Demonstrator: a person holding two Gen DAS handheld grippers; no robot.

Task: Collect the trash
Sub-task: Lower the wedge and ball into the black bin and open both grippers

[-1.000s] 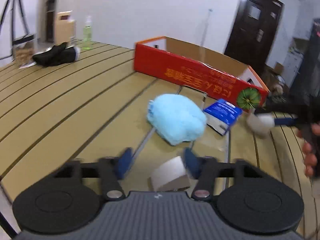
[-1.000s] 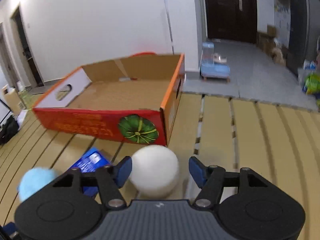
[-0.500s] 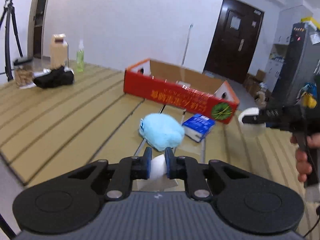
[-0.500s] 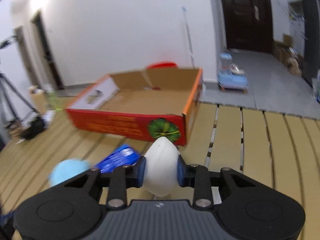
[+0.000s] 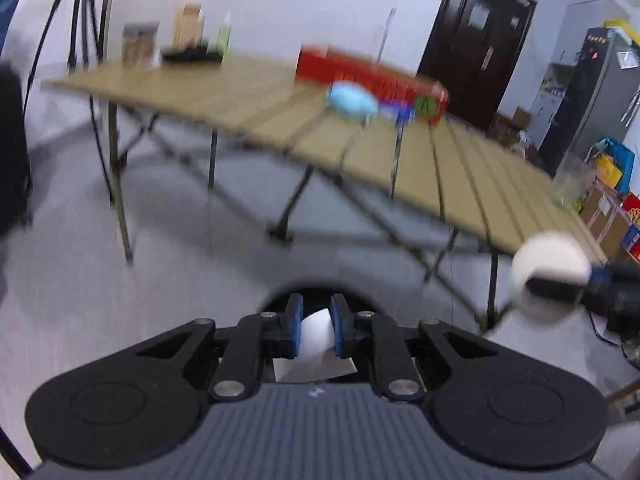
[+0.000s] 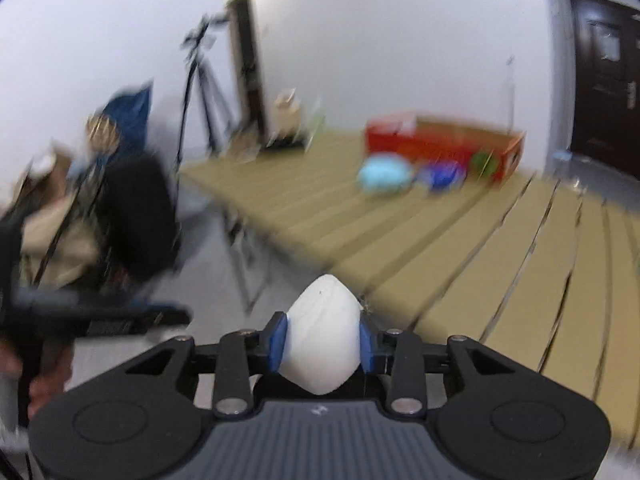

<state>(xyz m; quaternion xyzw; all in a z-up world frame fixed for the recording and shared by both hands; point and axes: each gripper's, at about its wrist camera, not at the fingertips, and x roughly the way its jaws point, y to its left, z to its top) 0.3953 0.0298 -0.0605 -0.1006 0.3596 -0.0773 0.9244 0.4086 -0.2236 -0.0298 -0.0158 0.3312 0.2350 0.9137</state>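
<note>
My left gripper (image 5: 314, 330) is shut on a white paper scrap (image 5: 316, 350) and holds it off the table, over a dark round opening (image 5: 280, 298) just below its fingers. My right gripper (image 6: 323, 344) is shut on a squashed white ball (image 6: 323, 340), held beyond the table's near edge; the ball also shows at the right of the left wrist view (image 5: 550, 270). A light blue fluffy lump (image 5: 352, 100) and a blue packet (image 5: 394, 112) lie on the slatted table (image 5: 460, 168) in front of the red cardboard box (image 5: 372, 76).
The table stands on folding legs (image 5: 296, 200) over a grey floor. A bottle and small boxes (image 5: 188, 36) sit at its far left end. A tripod (image 6: 204, 92), a black bag (image 6: 136, 216) and a dark door (image 5: 476, 40) surround it. A clear cup (image 5: 570, 180) stands at the right edge.
Both grippers have pulled back and down from the table with their loads, the paper scrap and the white ball. The table is now farther away and seen from near its edge.
</note>
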